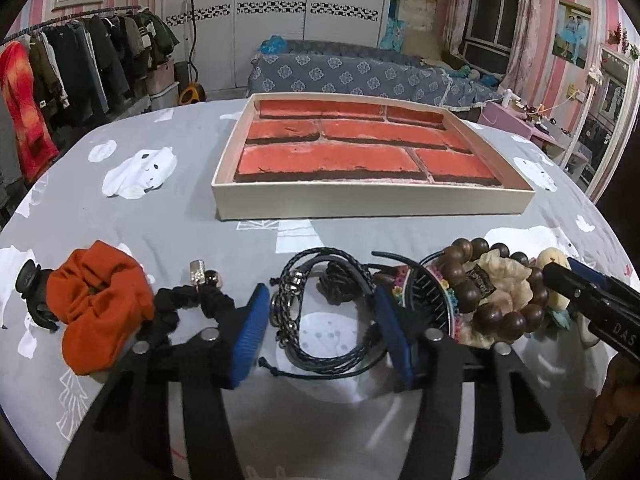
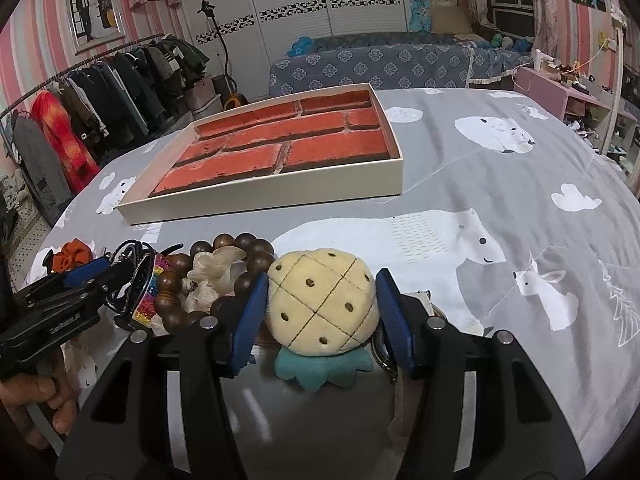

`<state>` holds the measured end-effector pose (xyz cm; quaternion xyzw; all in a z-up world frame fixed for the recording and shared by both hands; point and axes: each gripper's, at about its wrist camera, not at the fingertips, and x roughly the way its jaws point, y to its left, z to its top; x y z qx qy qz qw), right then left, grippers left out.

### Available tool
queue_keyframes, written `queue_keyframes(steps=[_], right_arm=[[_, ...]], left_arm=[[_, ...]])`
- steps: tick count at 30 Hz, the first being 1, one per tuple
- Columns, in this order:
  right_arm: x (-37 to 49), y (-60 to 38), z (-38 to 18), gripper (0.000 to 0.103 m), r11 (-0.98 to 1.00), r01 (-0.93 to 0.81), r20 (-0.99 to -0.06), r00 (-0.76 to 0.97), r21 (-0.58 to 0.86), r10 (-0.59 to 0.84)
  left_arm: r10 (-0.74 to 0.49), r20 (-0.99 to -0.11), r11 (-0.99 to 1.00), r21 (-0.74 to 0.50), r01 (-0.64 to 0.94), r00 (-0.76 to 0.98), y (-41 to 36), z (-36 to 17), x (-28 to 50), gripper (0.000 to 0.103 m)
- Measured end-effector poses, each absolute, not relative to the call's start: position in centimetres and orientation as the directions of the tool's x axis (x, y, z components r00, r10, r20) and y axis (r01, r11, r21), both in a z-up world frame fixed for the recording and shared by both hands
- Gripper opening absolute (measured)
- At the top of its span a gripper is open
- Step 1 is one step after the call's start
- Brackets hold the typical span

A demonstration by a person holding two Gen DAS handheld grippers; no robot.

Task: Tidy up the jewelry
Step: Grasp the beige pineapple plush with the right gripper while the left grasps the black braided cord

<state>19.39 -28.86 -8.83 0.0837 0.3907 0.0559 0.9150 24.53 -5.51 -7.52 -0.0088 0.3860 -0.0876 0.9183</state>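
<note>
Hidden: hair clip (image 1: 430, 300) partly behind right pad, blurred.
Left gripper (image 1: 320, 320): jaws half spread around cord bracelets (image 1: 320, 280), contact unclear.
Right gripper (image 2: 320, 312): jaws pinching plush pineapple (image 2: 322, 304).

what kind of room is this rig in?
Most likely a home bedroom. A bed with a grey polar-bear sheet serves as the work surface, a rack of hanging clothes stands along the striped wall, and white sliding wardrobe doors fill the far wall.
</note>
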Motion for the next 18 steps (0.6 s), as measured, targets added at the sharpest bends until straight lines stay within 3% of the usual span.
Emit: queue_keyframes(steps=[11,15,18], right_arm=[[19.4,-29.2,-8.8,0.055,0.975,-0.039,-0.703,0.687,0.217,0.184],[19.4,-29.2,-8.8,0.055,0.975,-0.039,-0.702,0.687,0.218,0.185],[19.4,-29.2,-8.8,0.055,0.975,-0.039,-0.703,0.687,0.217,0.184]], left_arm=[[-0.126,-0.738,0.992,-0.084,0.095,0.663,-4.2,-8.3,25.7,0.045],[-0.143,-0.758,0.990,-0.097,0.107,0.636,-4.3,-8.9,26.0,0.031],[-0.151,-0.763,0.988,-0.103,0.112,0.628,-4.2,-9.0,26.1,0.030]])
